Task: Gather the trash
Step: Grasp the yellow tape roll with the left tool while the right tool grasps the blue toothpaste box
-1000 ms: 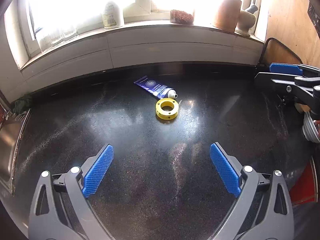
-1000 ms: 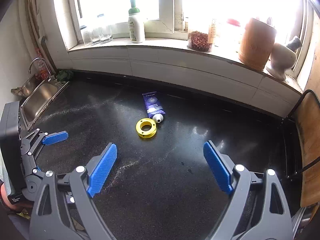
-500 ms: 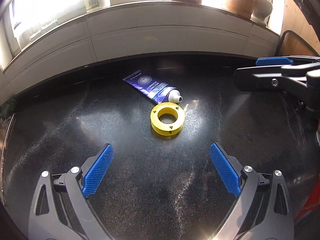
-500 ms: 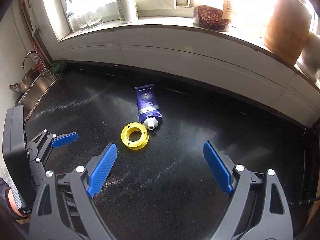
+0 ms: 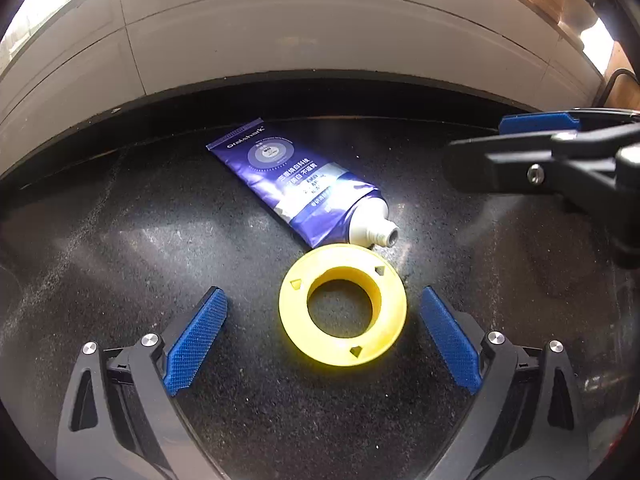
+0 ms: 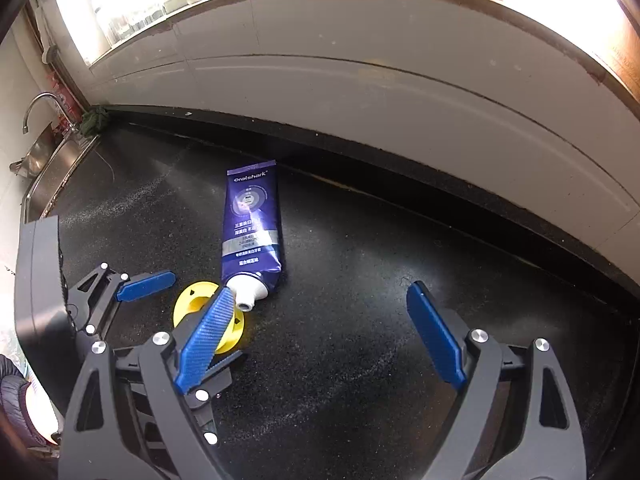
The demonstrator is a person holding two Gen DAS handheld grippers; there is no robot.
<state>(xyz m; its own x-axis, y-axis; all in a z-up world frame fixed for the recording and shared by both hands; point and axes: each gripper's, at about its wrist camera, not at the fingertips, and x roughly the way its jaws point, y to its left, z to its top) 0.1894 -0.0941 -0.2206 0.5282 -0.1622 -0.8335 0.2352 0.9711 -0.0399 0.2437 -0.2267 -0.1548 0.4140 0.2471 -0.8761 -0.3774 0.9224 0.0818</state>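
A yellow plastic spool ring [image 5: 343,305] lies flat on the black counter [image 5: 160,240]. A blue capless toothpaste tube [image 5: 298,184] lies just behind it, nozzle toward the ring. My left gripper [image 5: 324,336] is open, its blue pads on either side of the ring, not touching it. In the right wrist view my right gripper [image 6: 320,336] is open and empty above the counter, just right of the tube [image 6: 250,226]. Its left pad covers part of the ring [image 6: 200,312]. The right gripper also shows at the right of the left wrist view [image 5: 536,160].
A white tiled backsplash [image 6: 360,80] runs behind the counter under a bright windowsill. A steel sink [image 6: 44,168] with a tap sits at the far left. A dark cloth [image 6: 94,120] lies in the back corner by the sink.
Both grippers have moved forward and down toward the trash. The left gripper's pads now flank the yellow ring. The right gripper has come in close beside the tube.
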